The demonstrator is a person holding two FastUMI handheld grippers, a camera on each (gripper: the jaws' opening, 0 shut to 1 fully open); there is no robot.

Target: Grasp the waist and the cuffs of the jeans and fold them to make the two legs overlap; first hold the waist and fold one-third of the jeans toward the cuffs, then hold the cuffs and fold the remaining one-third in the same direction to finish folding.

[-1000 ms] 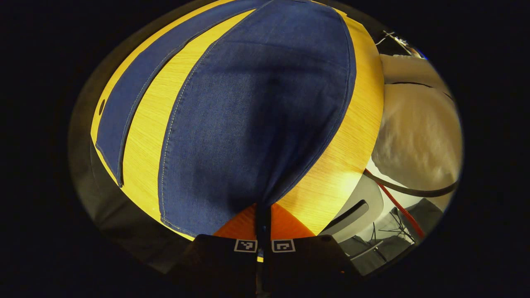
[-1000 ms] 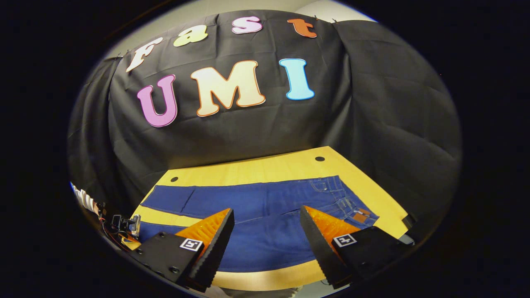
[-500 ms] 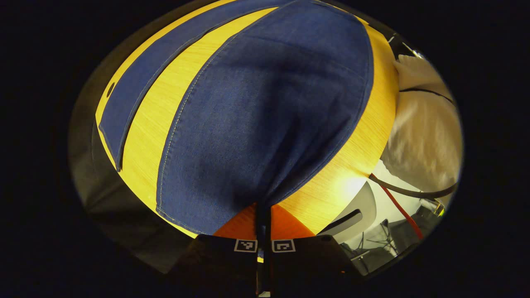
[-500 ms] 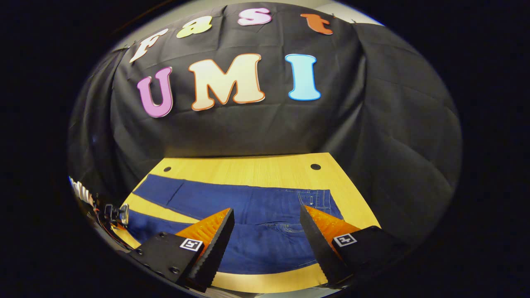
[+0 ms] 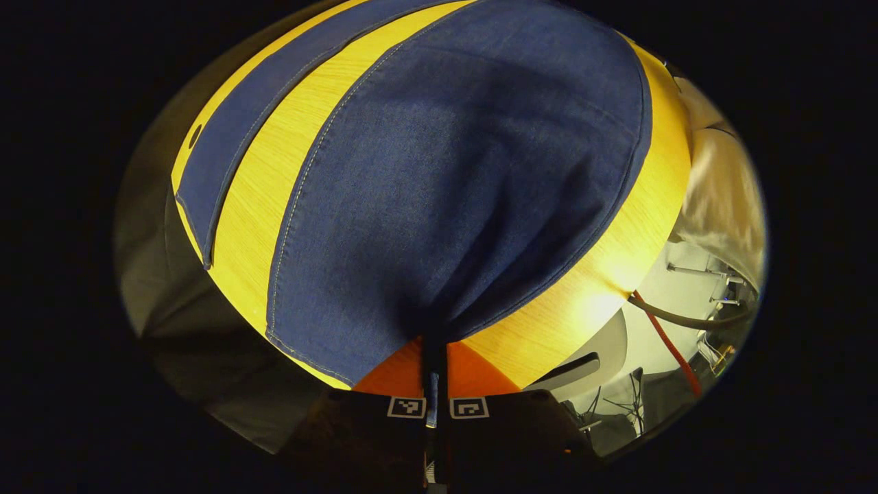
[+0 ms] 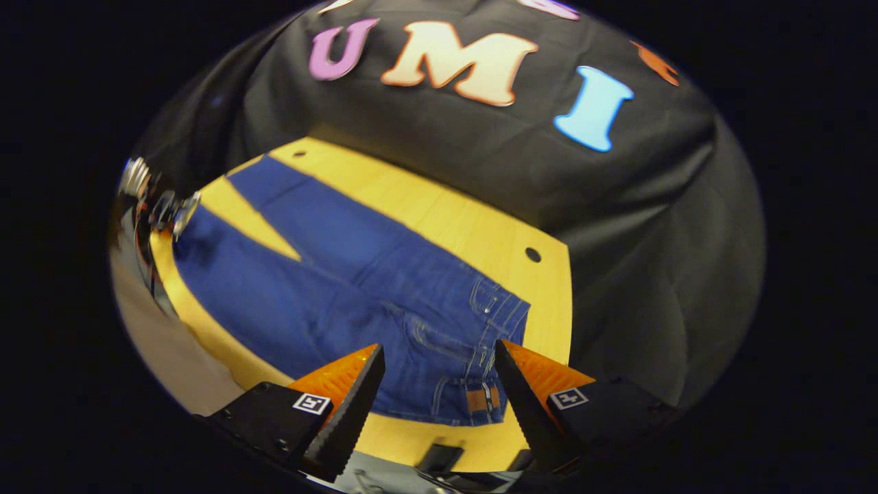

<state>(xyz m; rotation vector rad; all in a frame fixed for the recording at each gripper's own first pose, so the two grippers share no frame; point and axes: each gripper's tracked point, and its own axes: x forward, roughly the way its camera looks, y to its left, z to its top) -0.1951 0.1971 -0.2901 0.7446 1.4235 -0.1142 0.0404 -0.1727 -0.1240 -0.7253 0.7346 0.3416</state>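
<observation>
The jeans are lying spread flat on the worktop, legs apart. The left tool is pinching the near leg's cuff, probably its corner; the right tool is hovering wide over the waist. Denim is handling as soft, fairly heavy cloth: thick seams are offering grip.

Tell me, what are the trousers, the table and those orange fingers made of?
The jeans look like blue denim: matte, woven grain, pale stitched seams, a brown waist patch. The table looks like pale wood or wood-look laminate: fine straight grain, smooth, slightly shiny; which one I cannot tell. The right gripper has orange fingers, probably plastic, edged with black ribbed pads, perhaps rubber.
</observation>
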